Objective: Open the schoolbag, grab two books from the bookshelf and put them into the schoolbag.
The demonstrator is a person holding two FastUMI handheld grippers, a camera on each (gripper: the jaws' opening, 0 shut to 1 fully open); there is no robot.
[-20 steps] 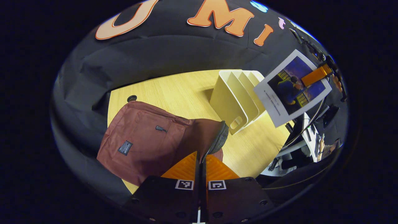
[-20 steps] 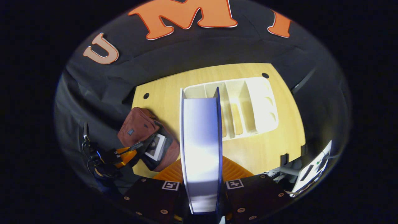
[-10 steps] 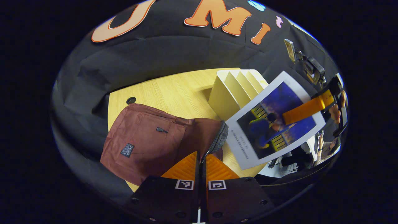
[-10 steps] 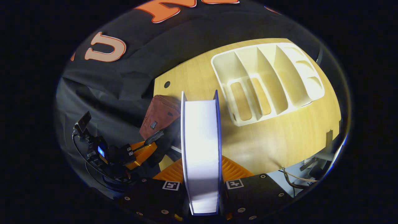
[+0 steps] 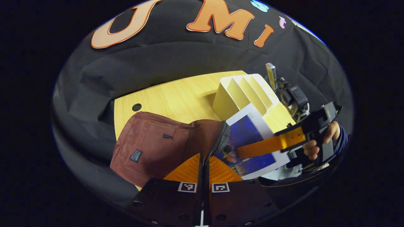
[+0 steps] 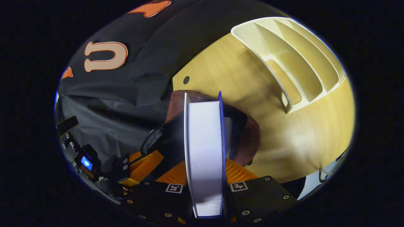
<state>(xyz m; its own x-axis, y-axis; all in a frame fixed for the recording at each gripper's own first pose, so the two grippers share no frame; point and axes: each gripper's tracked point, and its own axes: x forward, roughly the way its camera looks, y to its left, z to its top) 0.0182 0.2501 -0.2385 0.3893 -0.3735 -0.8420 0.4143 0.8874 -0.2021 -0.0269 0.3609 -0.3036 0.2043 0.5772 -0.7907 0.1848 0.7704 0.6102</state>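
Swung down from above the cream slotted plastic bookshelf (image 5: 243,91), my right gripper (image 6: 205,176) now brings its white-edged, blue-covered book (image 6: 204,151), clamped between both fingers, to the mouth of the maroon fabric schoolbag (image 5: 157,145) on the pale wooden table (image 5: 176,94). My left gripper (image 5: 204,167) pinches the bag's zipper edge.

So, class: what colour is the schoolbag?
The schoolbag is maroon with a dark zip edge, clearest in the left gripper view.
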